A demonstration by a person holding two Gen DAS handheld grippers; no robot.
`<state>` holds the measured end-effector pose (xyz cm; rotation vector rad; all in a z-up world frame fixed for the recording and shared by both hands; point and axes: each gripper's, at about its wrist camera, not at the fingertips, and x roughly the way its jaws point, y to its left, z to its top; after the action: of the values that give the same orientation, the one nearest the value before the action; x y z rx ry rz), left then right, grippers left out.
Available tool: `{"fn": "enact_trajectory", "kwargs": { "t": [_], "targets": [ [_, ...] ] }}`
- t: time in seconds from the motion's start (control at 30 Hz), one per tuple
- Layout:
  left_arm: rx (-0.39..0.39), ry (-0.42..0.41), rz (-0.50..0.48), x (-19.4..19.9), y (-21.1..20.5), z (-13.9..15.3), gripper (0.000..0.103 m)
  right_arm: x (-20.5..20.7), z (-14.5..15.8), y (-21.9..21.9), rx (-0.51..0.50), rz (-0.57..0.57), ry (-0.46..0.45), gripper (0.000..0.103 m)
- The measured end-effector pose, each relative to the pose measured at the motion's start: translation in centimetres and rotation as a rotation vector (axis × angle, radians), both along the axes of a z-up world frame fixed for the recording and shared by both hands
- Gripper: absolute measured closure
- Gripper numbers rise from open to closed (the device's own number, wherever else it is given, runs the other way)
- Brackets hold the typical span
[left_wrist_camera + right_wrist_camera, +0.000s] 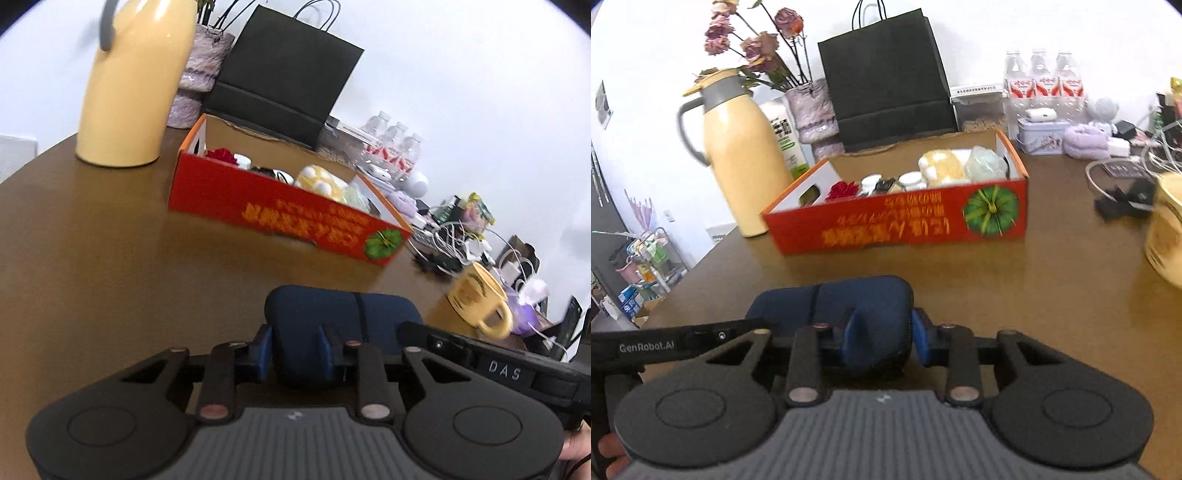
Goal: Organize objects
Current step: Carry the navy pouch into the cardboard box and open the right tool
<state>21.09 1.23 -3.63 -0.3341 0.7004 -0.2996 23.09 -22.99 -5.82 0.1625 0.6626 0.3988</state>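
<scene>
Rounded navy fabric case (343,325) between both tools

Case (849,306) before box (897,221) — jug (742,162) left, bag (886,77) behind (mug (1167,236) far right)

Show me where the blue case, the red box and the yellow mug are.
blue case (864,299): right wrist view, on its top surface.
red box (908,221): right wrist view, on its printed front wall.
yellow mug (474,291): left wrist view, on its printed side.
</scene>
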Motion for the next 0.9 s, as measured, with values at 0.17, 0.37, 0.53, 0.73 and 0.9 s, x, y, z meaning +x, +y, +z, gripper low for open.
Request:
{"fn": "enact_trajectory", "kwargs": {
  "t": [0.17, 0.37, 0.53, 0.73, 0.9],
  "targets": [
    [0.015, -0.012, -0.021, -3.9, -0.8, 0.8, 0.079, -5.3, 0.0, -1.2, 0.010, -0.013, 0.022, 0.071],
    [0.014, -0.099, -0.029, -2.5, -1.1, 2.5, 0.080, -6.2, 1.5, -1.6, 0.006, -0.029, -0.025, 0.071],
    [0.029, -0.190, -0.040, 6.5, 0.4, 6.4, 0.080, 0.0, 5.8, -0.8, -0.005, -0.035, -0.147, 0.071],
    [0.068, -0.189, 0.008, 21.2, 2.4, 9.9, 0.080, 15.3, 10.3, 2.9, -0.062, -0.032, -0.218, 0.071],
    [0.184, -0.116, 0.055, 31.5, 2.9, 7.2, 0.080, 27.9, 8.3, 5.9, -0.062, -0.046, -0.110, 0.071]
  ]
}}
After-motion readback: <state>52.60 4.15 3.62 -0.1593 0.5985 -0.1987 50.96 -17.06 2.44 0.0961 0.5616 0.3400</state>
